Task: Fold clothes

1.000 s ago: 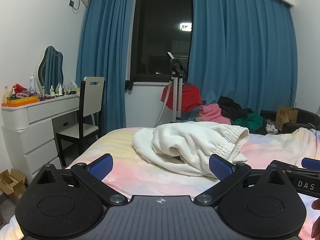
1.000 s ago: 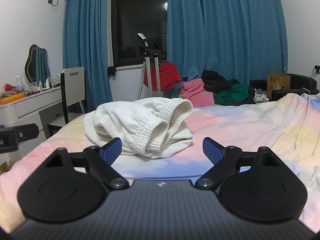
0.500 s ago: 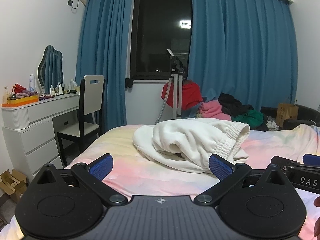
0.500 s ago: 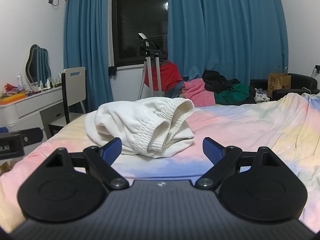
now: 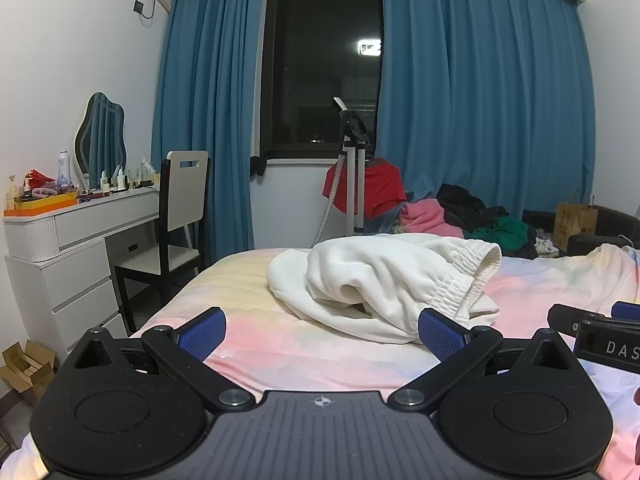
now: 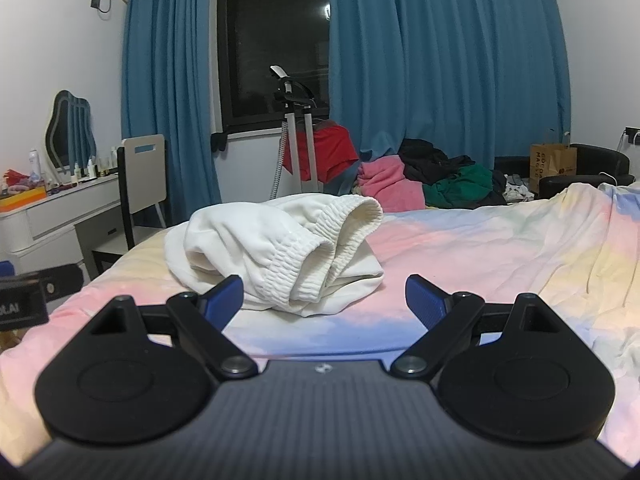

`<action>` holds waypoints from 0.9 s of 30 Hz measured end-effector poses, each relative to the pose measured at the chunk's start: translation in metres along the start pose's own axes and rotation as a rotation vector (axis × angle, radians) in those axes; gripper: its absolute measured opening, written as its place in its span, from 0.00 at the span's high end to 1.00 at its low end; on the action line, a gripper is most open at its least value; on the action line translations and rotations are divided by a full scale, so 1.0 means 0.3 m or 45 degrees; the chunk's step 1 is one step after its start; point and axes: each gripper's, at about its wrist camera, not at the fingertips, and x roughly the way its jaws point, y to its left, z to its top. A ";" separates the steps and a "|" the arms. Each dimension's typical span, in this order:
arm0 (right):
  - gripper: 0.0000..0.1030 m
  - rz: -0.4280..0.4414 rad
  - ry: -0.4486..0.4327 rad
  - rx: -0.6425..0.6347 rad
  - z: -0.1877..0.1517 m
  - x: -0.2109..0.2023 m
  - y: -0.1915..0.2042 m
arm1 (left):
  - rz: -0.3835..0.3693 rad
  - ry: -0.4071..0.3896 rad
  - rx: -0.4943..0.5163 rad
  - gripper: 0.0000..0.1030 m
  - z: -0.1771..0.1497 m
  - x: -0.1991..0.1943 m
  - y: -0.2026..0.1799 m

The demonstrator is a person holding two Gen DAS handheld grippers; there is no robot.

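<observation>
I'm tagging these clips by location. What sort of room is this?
Most likely a home bedroom: a bed with a pastel sheet, a white vanity desk with a mirror, and a clothes pile by the curtains.

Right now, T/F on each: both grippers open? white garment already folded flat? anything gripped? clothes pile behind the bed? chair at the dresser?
1. Both grippers are open. True: the left gripper and right gripper each have their fingers spread wide.
2. The white garment lies folded flat. False: it sits in a crumpled heap on the bed, elastic waistband bunched up.
3. The right gripper grips the waistband. False: its fingers hold nothing, and the garment lies ahead of them.
4. A pile of clothes sits beyond the bed. True: pink, black and green items.
5. A chair stands by the white dresser. True.
</observation>
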 end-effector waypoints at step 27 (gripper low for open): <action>0.13 -0.102 0.039 0.335 0.063 -0.007 -0.269 | -0.037 0.108 0.425 0.00 -0.097 0.400 -0.310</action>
